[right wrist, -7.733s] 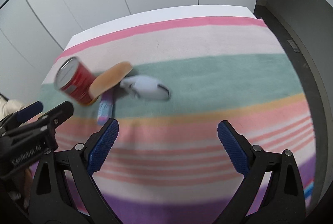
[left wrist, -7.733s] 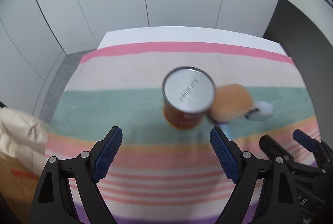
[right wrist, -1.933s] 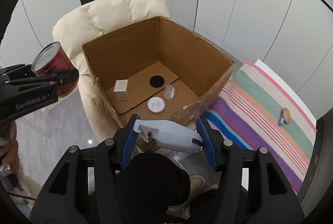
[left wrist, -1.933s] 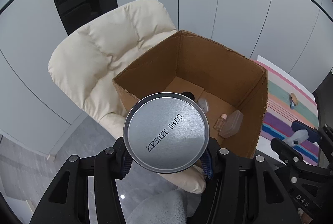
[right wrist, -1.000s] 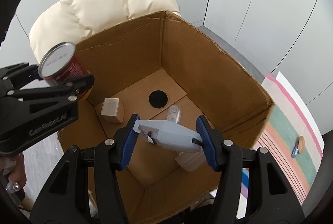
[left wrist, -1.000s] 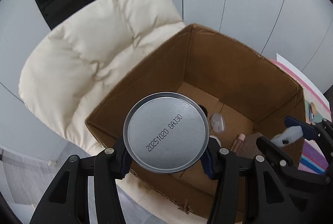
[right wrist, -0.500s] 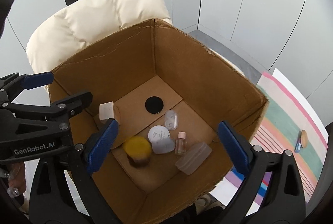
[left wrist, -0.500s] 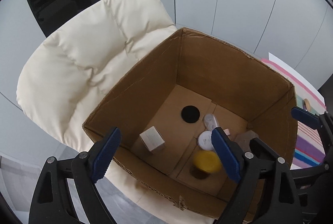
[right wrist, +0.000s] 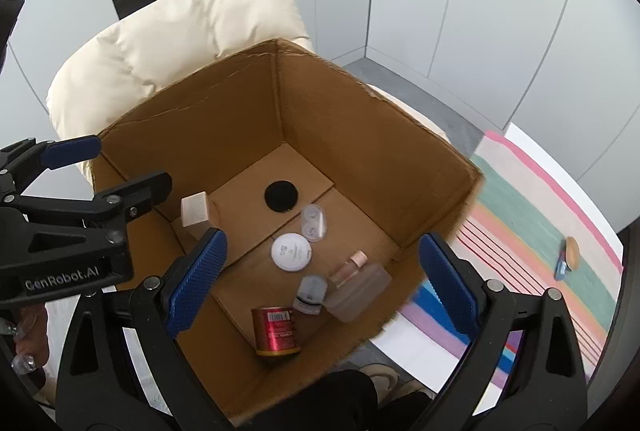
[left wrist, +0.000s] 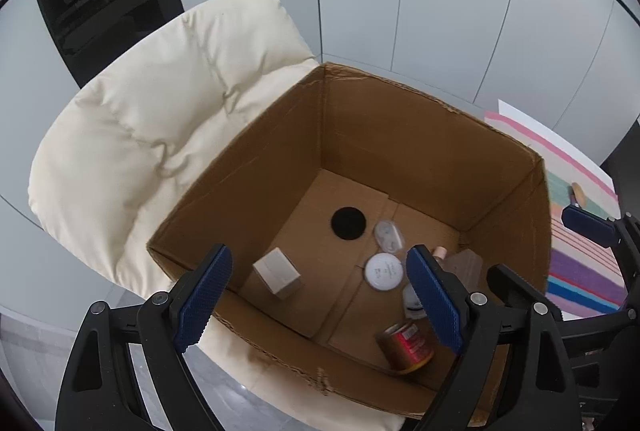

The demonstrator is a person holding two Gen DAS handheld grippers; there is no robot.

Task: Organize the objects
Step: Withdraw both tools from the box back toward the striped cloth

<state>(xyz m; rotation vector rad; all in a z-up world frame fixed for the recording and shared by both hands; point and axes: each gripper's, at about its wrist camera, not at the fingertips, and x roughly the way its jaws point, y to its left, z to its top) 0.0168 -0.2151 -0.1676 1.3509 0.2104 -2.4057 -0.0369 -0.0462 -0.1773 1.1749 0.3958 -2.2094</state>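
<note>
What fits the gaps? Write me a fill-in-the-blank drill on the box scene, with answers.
1. The red can lies on its ____ inside the cardboard box.
2. The box rests on a cream ____.
3. Nothing is between the fingers of the left gripper or the right gripper; both are ____.
4. The round white lid lies on the box's ____.

Answers: side; chair; open; floor

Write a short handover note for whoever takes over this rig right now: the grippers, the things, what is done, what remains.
Left gripper: open, empty, jaws just opened, above the box.
Right gripper: open, empty, jaws just opened, above the box.
Done: red can lies on its side on the box floor; spray bottle lies beside it.
Left: a small brush on the striped cloth.
</note>
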